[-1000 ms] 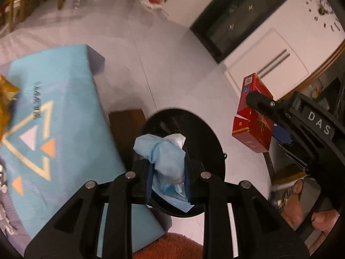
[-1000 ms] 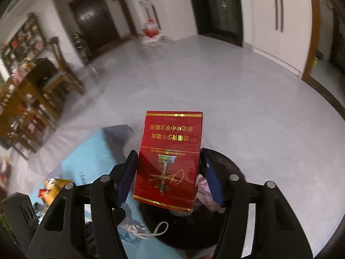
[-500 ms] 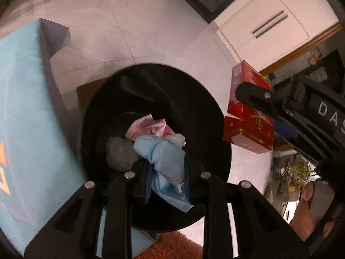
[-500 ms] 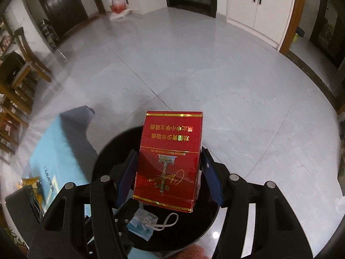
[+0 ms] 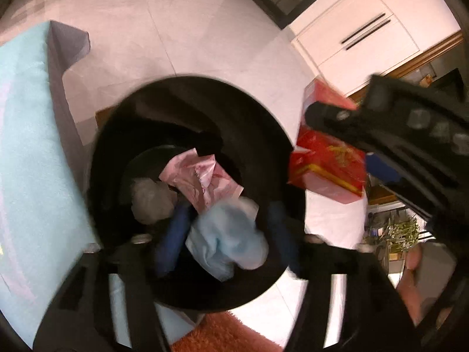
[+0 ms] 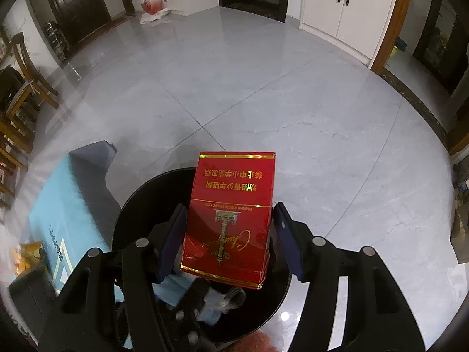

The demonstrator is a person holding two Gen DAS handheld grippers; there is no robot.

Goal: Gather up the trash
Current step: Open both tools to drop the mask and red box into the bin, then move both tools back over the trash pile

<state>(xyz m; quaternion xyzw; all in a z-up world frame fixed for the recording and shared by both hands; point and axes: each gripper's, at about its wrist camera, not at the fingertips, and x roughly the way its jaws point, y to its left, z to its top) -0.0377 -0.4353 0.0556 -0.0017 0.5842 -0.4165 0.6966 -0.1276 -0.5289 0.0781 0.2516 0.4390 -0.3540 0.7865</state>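
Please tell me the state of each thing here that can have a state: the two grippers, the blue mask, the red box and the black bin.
left gripper: jaws opening, pads clear of the mask.
blue mask: crumpled, loose between the pads, over the bin.
right gripper: jaws opening, box between the pads.
red box: closed, over the bin.
black bin: open, with trash inside.

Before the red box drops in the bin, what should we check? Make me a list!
1. Black bin sits under the red box: ok.
2. Right gripper jaws opening, pads off the box: ok.
3. Left gripper jaws opening, blue mask loose over the bin: ok.
4. Room left inside the bin: ok.
5. Box will fall clear of the rim: cannot tell.
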